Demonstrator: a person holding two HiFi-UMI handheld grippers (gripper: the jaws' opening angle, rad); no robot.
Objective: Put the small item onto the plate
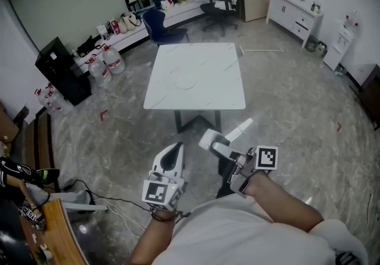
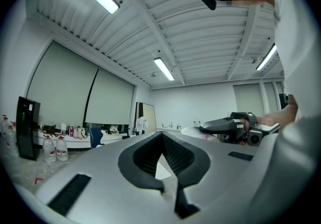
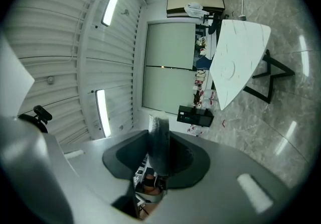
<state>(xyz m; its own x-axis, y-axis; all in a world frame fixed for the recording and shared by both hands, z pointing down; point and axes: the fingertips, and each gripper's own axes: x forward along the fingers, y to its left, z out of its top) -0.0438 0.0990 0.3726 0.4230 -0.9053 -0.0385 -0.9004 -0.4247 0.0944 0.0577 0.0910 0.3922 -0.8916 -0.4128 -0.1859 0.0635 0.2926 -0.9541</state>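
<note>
A black cabinet (image 1: 59,68) and water bottles (image 1: 113,59) stand on the floor at far left. The left gripper (image 1: 176,148) is held low by the person's body. Its own view shows the jaws (image 2: 161,135) closed together with nothing between them. Ahead of both grippers, well apart from them, stands the white desk (image 1: 208,62). The plate (image 1: 187,82) lies on it left of centre and has nothing on it. The right gripper (image 1: 215,144) is just right of the left one. It is clamped on the small item (image 1: 242,129), a pale bar that sticks out up and to the right. In the right gripper view the item (image 3: 159,140) stands between the pads, with the desk (image 3: 246,42) and plate (image 3: 229,70) far beyond. A white sideboard (image 1: 294,14) lines the far right wall.
</note>
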